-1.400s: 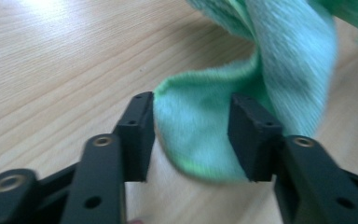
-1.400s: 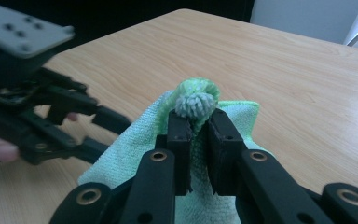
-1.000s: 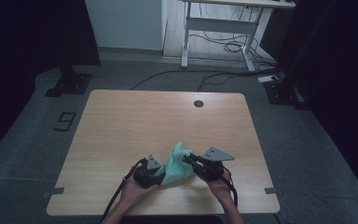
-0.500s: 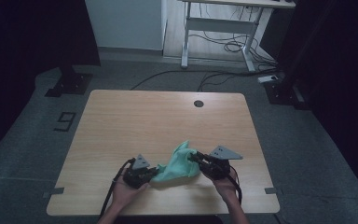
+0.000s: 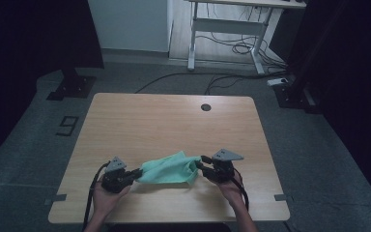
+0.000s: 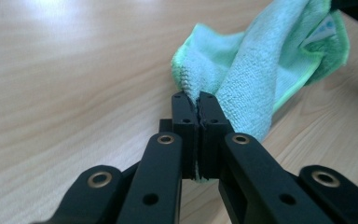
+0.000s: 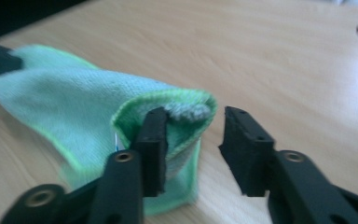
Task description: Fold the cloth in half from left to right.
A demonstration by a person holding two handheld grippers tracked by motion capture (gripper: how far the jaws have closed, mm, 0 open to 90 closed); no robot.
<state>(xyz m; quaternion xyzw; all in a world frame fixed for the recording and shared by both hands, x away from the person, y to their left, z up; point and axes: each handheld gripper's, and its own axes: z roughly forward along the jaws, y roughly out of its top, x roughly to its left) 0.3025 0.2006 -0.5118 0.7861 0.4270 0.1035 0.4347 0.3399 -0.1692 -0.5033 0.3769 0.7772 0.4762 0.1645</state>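
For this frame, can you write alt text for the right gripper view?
The right gripper stands open at the folded edge of a green cloth lying on a wooden table; one jaw sits against the fold, the other is clear of it. A dark tip at far left meets the cloth's other end.

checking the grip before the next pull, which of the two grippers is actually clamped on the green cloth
The left gripper: its jaws are shut on the green cloth's edge. The right gripper stands open, one jaw against the fold.
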